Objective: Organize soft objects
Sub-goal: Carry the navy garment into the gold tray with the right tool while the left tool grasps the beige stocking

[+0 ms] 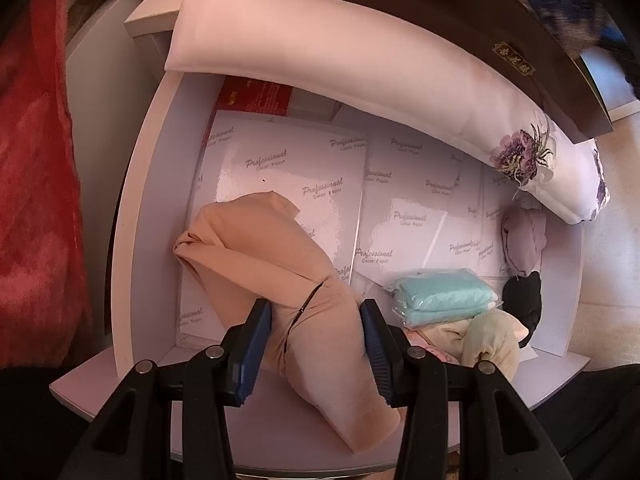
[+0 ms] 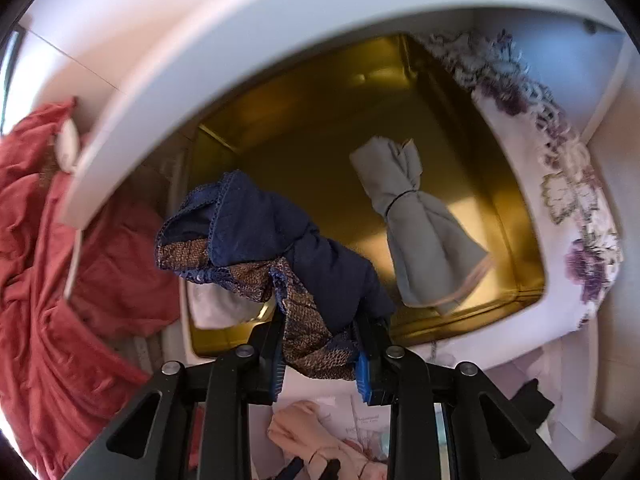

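In the left wrist view my left gripper (image 1: 316, 316) is shut on a beige rolled stocking bundle (image 1: 280, 264) tied with a dark band, held over a white drawer (image 1: 152, 208) lined with paper packs. In the right wrist view my right gripper (image 2: 320, 344) is shut on a navy blue and brown lace garment (image 2: 272, 248), held above a gold tin box (image 2: 304, 120). A grey tied cloth bundle (image 2: 416, 224) lies inside the gold box.
In the drawer's right corner lie a teal packaged cloth (image 1: 444, 296), a lilac bundle (image 1: 524, 240), a black item (image 1: 522, 300) and cream cloth (image 1: 492, 340). A white floral pillow (image 1: 360, 64) covers the drawer's far side. Red fabric (image 2: 60, 280) hangs at left.
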Motion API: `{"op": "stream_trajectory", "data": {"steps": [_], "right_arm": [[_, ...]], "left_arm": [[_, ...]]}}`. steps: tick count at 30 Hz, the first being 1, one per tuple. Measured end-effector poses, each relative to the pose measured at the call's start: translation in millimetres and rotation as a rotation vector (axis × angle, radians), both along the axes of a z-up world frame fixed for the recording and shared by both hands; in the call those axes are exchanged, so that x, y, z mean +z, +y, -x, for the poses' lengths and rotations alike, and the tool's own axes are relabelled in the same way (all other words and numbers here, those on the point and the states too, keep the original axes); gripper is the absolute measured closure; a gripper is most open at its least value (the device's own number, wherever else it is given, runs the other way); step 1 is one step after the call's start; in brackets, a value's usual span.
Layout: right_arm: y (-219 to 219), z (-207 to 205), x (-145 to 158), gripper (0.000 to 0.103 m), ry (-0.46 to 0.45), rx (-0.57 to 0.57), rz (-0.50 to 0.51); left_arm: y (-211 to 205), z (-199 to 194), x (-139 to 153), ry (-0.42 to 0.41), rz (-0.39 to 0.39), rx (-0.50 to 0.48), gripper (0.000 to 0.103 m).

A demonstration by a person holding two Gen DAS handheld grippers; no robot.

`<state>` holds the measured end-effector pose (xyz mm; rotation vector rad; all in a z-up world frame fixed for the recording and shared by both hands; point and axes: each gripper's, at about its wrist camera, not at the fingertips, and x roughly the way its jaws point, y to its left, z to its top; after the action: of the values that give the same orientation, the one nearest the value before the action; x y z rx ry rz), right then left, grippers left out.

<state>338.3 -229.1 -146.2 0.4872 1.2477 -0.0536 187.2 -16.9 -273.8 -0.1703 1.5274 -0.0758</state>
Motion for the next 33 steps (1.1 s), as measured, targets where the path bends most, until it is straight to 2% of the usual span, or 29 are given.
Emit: {"op": "stream_trajectory", "data": {"steps": [3,8,14,18,22,33], "right_arm": [[0,-11,-11,0.075,0.012,-0.023,0.040],[-8,-30,-21,0.075,0.019,-0.050,0.163],[-10,-44,-26,0.068,0.024,-0.040,0.292],[-7,-41,-22,0.062,0.010,-0.017,0.278],[-3,-24,-15,0.046,-0.019,0.013,0.269],[1,10,9,0.040,-0.086,0.085,0.289]], "left_arm": [[0,0,0,0.002,0.002,0.007,0.057],[0,-1,-1,0.004,0.005,0.014,0.057],[0,0,-1,0.005,0.004,0.015,0.057],[0,-1,-1,0.004,0.002,0.014,0.056],[2,-1,-2,0.006,0.008,0.026,0.055],[3,-1,-2,0.006,0.008,0.027,0.053]]}}
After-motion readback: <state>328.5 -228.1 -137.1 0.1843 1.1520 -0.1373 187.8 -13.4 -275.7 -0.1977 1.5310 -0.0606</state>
